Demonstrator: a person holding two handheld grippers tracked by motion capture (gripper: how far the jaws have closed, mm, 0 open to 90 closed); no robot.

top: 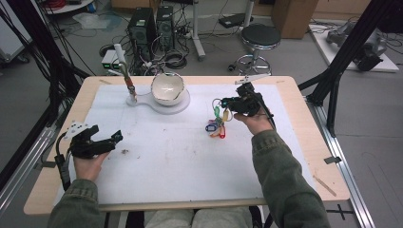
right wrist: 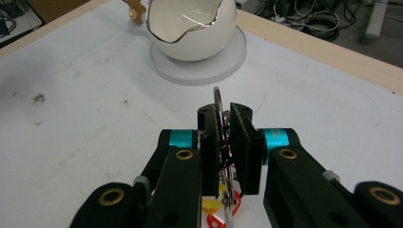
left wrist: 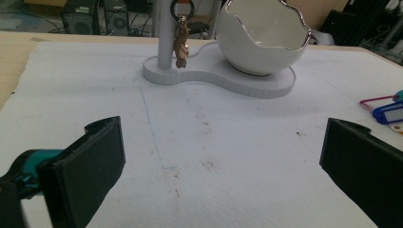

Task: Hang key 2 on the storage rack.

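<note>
My right gripper (top: 224,102) is shut on a metal key ring (right wrist: 217,98) and holds it above the white mat. A bunch of coloured key tags (top: 216,125) hangs from the ring; red and yellow tags (right wrist: 219,209) peek out under the jaws. Ahead of it stands a white egg-shaped bowl (top: 167,88) on a white stand (top: 142,100). The stand's post (left wrist: 166,38) carries a small gold charm (left wrist: 180,43). My left gripper (top: 107,134) rests low at the mat's left, jaws wide open with nothing between them (left wrist: 222,138), facing the bowl (left wrist: 263,35).
The white mat (top: 180,166) covers most of the wooden table (top: 313,156). A blue tag (left wrist: 389,113) lies at the right edge of the left gripper view. Beyond the table stand a stool (top: 259,38), computer towers (top: 142,28) and cables.
</note>
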